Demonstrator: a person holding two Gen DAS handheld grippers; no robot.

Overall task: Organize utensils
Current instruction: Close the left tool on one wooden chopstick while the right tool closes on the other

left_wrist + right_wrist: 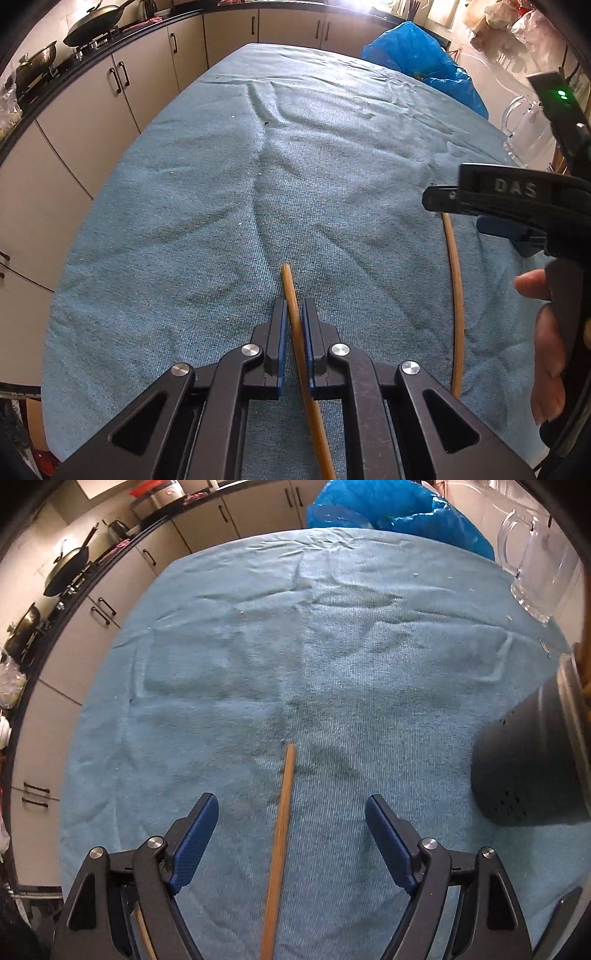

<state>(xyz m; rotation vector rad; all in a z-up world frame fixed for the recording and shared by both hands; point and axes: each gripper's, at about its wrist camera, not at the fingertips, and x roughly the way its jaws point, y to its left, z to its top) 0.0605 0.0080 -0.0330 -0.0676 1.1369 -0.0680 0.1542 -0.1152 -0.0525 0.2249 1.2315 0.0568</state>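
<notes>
While the left gripper [294, 306] has its jaws clenched on a wooden chopstick [291, 295], the stick runs up between the blue pads [281, 343] and its blunt tip pokes out past them over the blue cloth [207, 206] that covers the desk. The lower part of that chopstick passes back under the gripper's black linkage toward the bottom edge of the left wrist view.

To the right in that view the right gripper [480, 210] hangs over a second chopstick [456, 295], which lies on the cloth, well apart from the first. Fingers of the person's hand [543, 332] wrap its black handle at the frame's edge.

Seen from the right wrist camera, the right gripper [291, 812] has its jaws released and standing wide, and the second chopstick [282, 827] lies on the cloth midway between the blue pads [195, 834], touching neither. Its end points away from the camera.

A dark perforated utensil holder [524, 768] stands on the cloth to the right, near the gripper. Farther off, a clear glass mug [535, 565] stands at the desk's far right edge, beside a blue plastic bag [388, 509]. Pale cabinets [92, 122] run along the left, with woks [99, 22] on the stove above them.
</notes>
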